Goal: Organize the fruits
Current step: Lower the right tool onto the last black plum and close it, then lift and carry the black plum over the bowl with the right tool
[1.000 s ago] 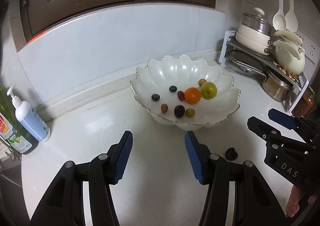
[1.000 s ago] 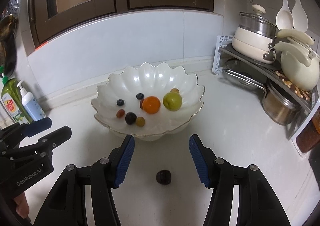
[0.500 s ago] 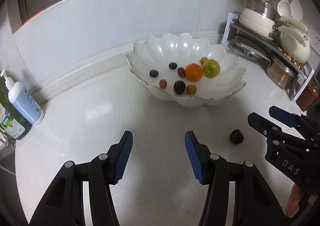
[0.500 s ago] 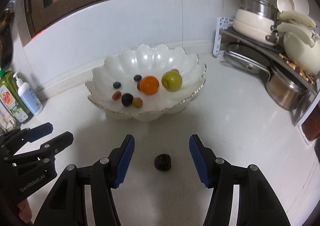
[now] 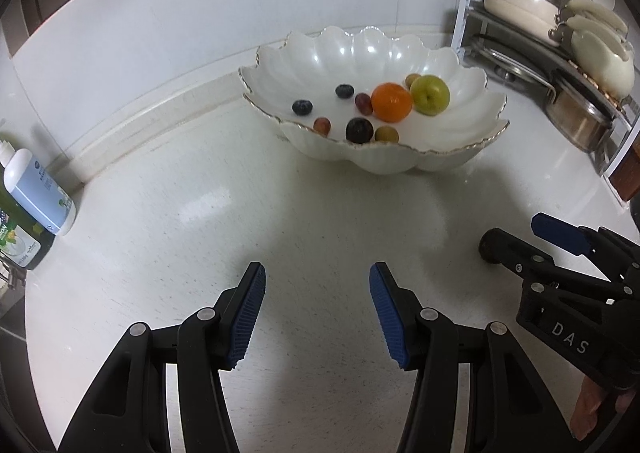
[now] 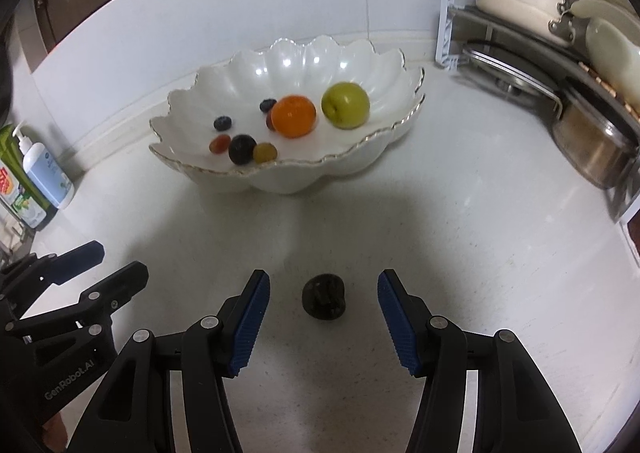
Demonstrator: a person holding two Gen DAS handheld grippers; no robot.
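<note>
Straddling a dark, wrinkled round fruit (image 6: 324, 301) on the white speckled table (image 6: 460, 253), the right tool (image 6: 324, 319) stands released, its blue ribbed pads clear of the fruit on both sides. Beside it, the left tool (image 5: 316, 311) is likewise released, with only bare table between its pads. Farther back sits a white scalloped gold-rimmed bowl (image 6: 352, 167) holding an orange (image 6: 293, 116), a green apple (image 6: 345, 105), a dark plum (image 6: 242, 149) and several small grapes and berries. Soap bottles (image 6: 46, 173) stand at the far left; a rack of pots (image 6: 560, 65) fills the right.
</note>
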